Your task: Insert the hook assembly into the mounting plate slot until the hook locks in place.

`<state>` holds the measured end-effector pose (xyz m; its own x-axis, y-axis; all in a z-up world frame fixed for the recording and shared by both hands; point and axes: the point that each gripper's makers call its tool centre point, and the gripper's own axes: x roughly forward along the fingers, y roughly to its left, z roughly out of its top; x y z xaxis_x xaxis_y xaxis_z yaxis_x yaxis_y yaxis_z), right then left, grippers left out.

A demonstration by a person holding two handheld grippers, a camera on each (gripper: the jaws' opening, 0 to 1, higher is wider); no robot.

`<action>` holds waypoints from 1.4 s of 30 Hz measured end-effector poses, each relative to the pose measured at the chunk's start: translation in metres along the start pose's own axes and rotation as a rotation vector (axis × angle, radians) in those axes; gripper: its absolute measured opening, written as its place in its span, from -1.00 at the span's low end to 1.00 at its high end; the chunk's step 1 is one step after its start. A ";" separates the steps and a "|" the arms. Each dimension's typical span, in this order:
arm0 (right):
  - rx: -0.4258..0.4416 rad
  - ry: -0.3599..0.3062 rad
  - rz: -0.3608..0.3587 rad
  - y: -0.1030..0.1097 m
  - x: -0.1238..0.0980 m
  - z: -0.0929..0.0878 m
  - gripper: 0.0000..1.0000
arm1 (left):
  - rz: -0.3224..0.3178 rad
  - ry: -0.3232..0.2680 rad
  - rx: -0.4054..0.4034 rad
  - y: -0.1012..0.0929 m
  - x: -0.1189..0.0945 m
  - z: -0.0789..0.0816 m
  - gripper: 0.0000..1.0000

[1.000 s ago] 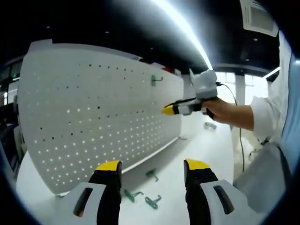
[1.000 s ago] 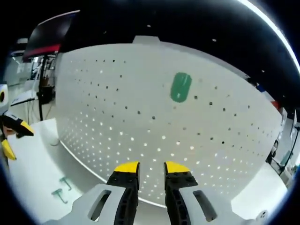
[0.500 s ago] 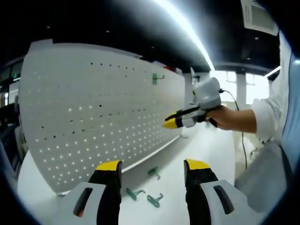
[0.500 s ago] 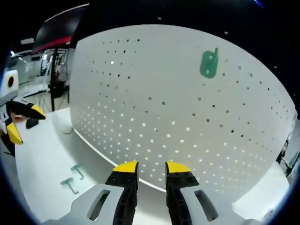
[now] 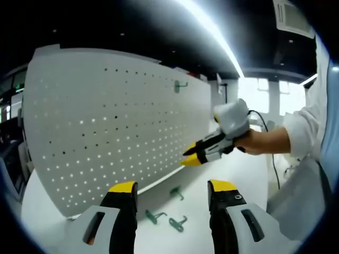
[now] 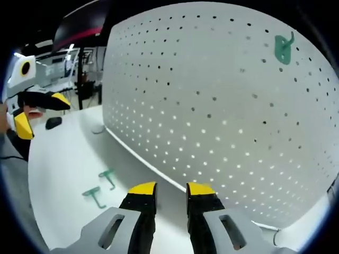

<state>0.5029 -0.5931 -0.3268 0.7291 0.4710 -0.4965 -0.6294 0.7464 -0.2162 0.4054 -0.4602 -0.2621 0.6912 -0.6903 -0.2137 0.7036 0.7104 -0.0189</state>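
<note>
A white pegboard (image 5: 106,132) stands upright on a white table (image 5: 233,174). One green hook (image 6: 284,47) is already mounted high on the board, toward its far right end. Three more green hooks (image 5: 169,214) lie loose on the table near the board's foot. The left gripper (image 5: 172,188) hovers above them, jaws spread and empty. The right gripper (image 6: 171,188), held in a hand (image 5: 254,142), points at the board with its jaws slightly parted, holding nothing.

The pegboard (image 6: 222,106) runs past the right gripper view's edge.
</note>
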 end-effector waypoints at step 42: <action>-0.210 0.227 0.256 0.045 0.062 -0.050 -0.89 | -0.003 0.056 0.017 0.002 0.002 -0.012 0.03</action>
<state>0.5064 -0.5543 -0.4096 0.4789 0.4957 -0.7246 -0.8411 0.4954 -0.2170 0.4064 -0.4584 -0.2744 0.6794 -0.6833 -0.2676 0.7084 0.7058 -0.0036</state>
